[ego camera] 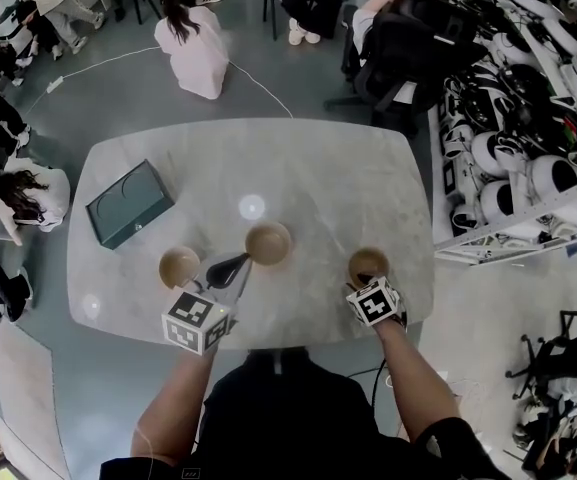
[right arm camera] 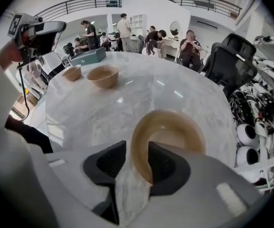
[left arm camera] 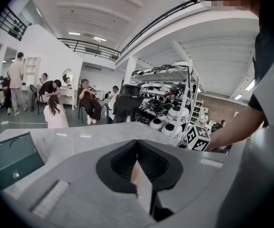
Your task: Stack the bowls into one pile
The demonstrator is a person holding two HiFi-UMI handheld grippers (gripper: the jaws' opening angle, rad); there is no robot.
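Right tongs are standing spread, straddling the near rim of the right bowl: one jaw inside, one outside, not pinching. Left tongs are hovering pressed together, empty, between left bowl and middle bowl. All three bowls are sitting apart, unstacked, on the table.

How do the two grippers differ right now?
The left gripper has shut, empty jaws; the right gripper has its jaws apart, astride a bowl's rim. The left gripper points nearly level across the table; the right gripper points steeply down. Both share the same grey two-jaw design.
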